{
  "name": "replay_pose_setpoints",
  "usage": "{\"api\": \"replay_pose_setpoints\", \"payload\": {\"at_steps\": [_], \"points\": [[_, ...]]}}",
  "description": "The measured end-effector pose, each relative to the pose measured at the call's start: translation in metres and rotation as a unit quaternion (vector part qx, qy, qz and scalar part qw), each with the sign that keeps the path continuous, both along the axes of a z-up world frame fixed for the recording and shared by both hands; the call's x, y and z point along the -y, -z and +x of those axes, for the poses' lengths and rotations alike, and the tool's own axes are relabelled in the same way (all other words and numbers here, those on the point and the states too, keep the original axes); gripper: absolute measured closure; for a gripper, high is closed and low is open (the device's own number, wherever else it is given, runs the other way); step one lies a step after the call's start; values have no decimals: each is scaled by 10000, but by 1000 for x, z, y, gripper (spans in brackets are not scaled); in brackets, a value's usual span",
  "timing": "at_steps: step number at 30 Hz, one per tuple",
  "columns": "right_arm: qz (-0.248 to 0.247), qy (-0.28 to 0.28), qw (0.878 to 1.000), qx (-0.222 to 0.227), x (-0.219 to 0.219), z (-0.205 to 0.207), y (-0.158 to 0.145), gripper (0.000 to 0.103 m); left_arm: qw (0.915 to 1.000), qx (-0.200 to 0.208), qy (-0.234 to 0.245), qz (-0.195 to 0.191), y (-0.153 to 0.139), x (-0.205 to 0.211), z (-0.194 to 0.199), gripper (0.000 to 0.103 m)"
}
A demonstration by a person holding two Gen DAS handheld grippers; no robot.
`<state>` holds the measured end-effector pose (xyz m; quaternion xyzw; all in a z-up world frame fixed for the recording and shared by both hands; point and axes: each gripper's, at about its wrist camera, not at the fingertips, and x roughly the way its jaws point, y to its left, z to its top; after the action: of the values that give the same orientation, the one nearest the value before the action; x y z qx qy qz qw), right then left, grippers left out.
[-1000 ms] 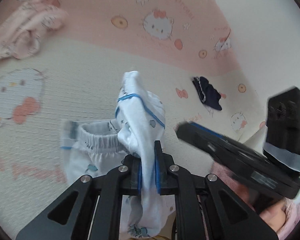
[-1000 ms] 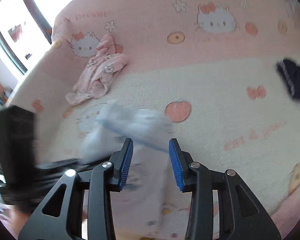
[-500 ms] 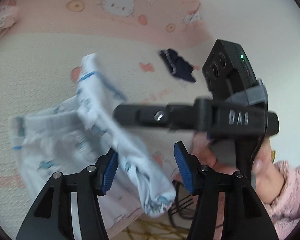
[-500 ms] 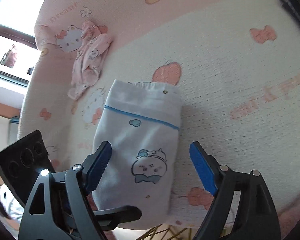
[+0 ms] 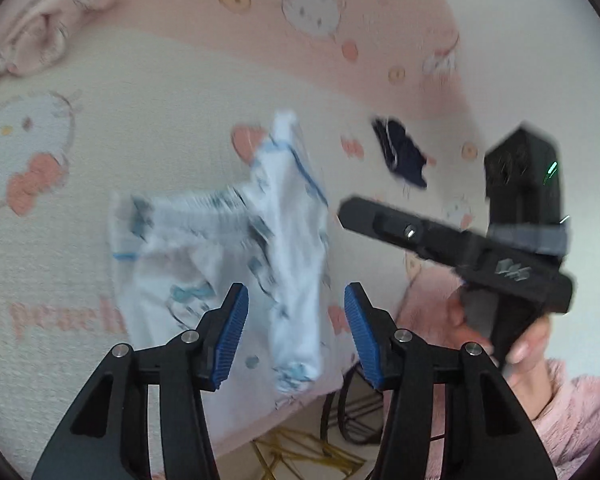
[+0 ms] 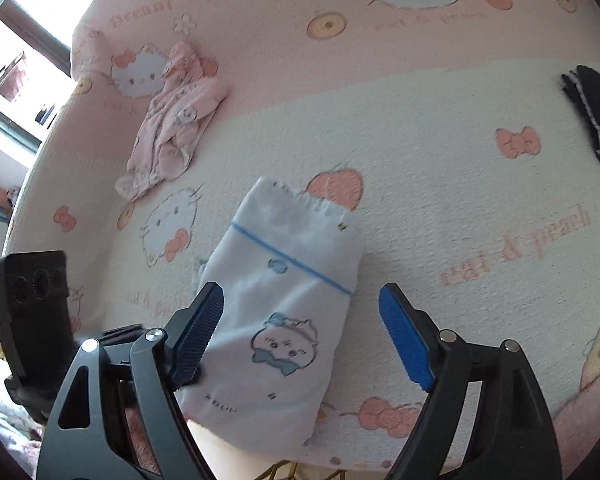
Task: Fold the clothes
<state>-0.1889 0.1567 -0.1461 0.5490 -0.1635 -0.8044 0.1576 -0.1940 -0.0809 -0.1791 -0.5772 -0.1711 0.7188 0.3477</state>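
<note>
your left tongs (image 5: 296,336) stand spread, pinching nothing. your right tongs (image 6: 300,336) are spread wide too, with nothing between the pads. the white garment (image 6: 288,312) with blue trim and a small cartoon print lies on the bed (image 6: 440,184), near its front edge, between the pads of the right tongs at 12 o'clock from them. in the right wrist view it looks like a compact folded rectangle with the waistband at the far end. the left wrist view is blurred, and there the white garment (image 5: 228,264) looks looser, with 1 flap standing up at 12 o'clock.

my judgement: the step in hand sits around this garment's fold. both tongs are free of it, which fits a fold just laid down, or a pause between 2 folds. the blur keeps me from telling which. any next move calls for a clean look at whether that raised flap lies flat; if it does not, you need a light pinch at its edge, not a grab through the layers.

count: 1 white garment by the tongs; 1 pink garment (image 6: 172,120) crumpled at 11 o'clock, well apart; 1 dark navy garment (image 6: 592,108) at 2 o'clock, near the right edge of the bed; 2 tongs; 1 hand (image 5: 516,344) visible, holding the right tongs.
</note>
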Motion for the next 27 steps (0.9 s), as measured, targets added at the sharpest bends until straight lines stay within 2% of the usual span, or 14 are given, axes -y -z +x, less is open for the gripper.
{"api": "replay_pose_setpoints", "payload": {"at_steps": [4,8,9,10,12,13,16,17,18,19,20,22,23,27], "points": [[123,-619,9978,216,24,5,-2,21,9991,-98,315,265,-4,-19,15,51],[810,-958,9914,371,47,4,13,21,9968,-288,481,564,-16,-33,20,51],[1027,-929,9894,443,49,3,19,23,9970,-313,489,518,-17,-33,20,51],[1244,-899,9868,514,51,2,25,40,9973,-333,504,427,-16,-31,20,51],[1361,-817,9859,531,48,6,30,64,9982,-193,507,265,-11,-28,18,51],[1326,-761,9870,501,44,8,30,72,9988,-203,417,182,-10,-25,15,51],[1104,-551,9917,364,29,14,24,88,9993,-360,32,-69,-12,-15,4,51],[1029,-481,9930,318,24,15,22,89,9990,-412,-97,-153,-13,-11,0,51],[955,-410,9942,272,19,17,20,90,9984,-464,-225,-236,-13,-8,-3,56],[880,-340,9953,226,13,19,18,91,9975,-516,-353,-320,-14,-4,-7,66],[796,-284,9963,169,10,21,15,91,9965,-585,-413,-439,-13,-6,-11,85],[598,-215,9980,21,7,26,7,92,9937,-616,-441,-821,-3,-15,-20,89],[545,-231,9982,-60,8,29,3,92,9937,-537,-475,-867,3,-16,-22,93],[510,-616,9960,-390,27,39,-9,92,9939,-175,-672,-854,24,-20,-29,93]]}}
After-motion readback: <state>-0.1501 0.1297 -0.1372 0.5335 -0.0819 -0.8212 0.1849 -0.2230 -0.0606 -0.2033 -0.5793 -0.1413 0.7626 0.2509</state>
